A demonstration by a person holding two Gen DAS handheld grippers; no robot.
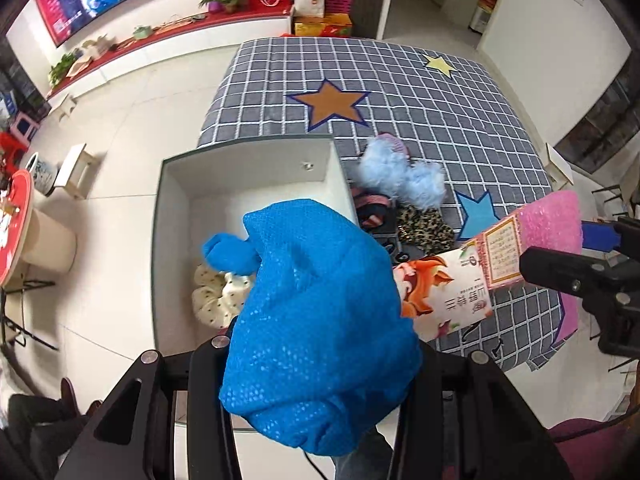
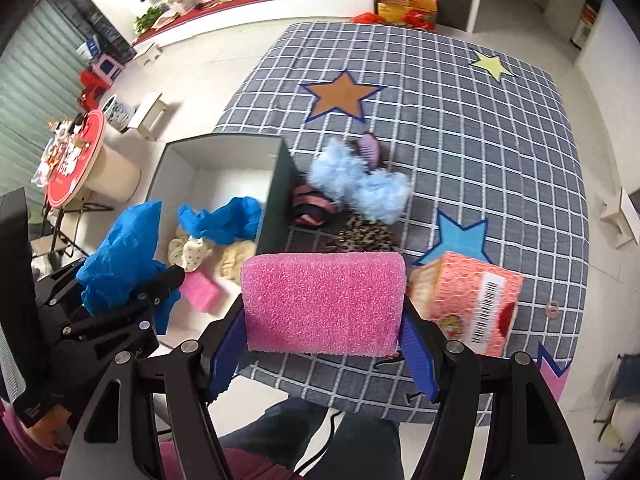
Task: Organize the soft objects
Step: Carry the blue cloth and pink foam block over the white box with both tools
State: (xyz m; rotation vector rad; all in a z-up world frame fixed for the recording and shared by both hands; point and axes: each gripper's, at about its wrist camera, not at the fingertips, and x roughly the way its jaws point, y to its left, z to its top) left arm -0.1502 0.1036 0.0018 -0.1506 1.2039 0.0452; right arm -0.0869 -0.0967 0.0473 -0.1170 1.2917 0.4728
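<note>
A grey checked tablecloth with stars (image 2: 460, 128) covered the table. At its left edge sat an open white-lined box (image 1: 176, 208). The left gripper (image 1: 320, 360), clamped on a crumpled blue textured cloth (image 1: 320, 320), hung above the box. The right gripper (image 2: 324, 344) squeezed a pink foam sponge block (image 2: 324, 300) over the near table edge.

Dimpled matt blue cloth (image 1: 320, 320), coarse porous pink foam block (image 2: 324, 304); fluffy pale-blue scrunchie (image 2: 360, 184), glossy printed carton (image 1: 444, 292)
</note>
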